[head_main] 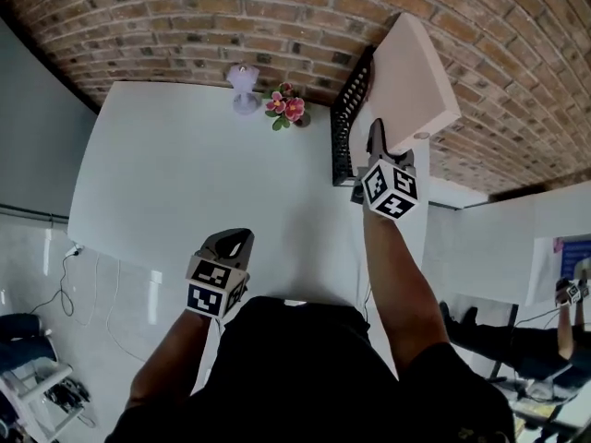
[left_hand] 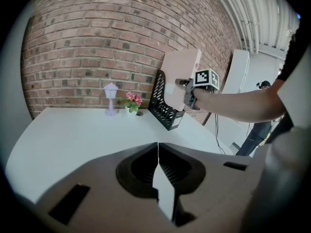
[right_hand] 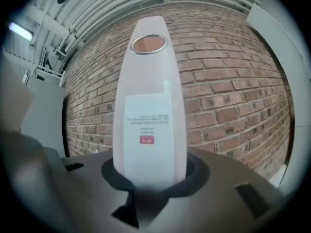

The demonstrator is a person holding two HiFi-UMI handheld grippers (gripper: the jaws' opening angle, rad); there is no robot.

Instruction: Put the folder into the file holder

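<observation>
- Pink folder clamped in right gripper, tilted over black file holder.
- Spine label: red mark, print unreadable.
- Left gripper jaws together, empty, well left of file holder.

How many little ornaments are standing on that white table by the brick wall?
2: a small lilac lamp near the wall, and a pot of pink flowers just right of it, beside the black file holder. None seems hidden.

- Left tool: jaws together, nothing between them, angled downward, arm drawn in.
- Right tool: clamped on the folder, held level, forearm stretched forward.
</observation>
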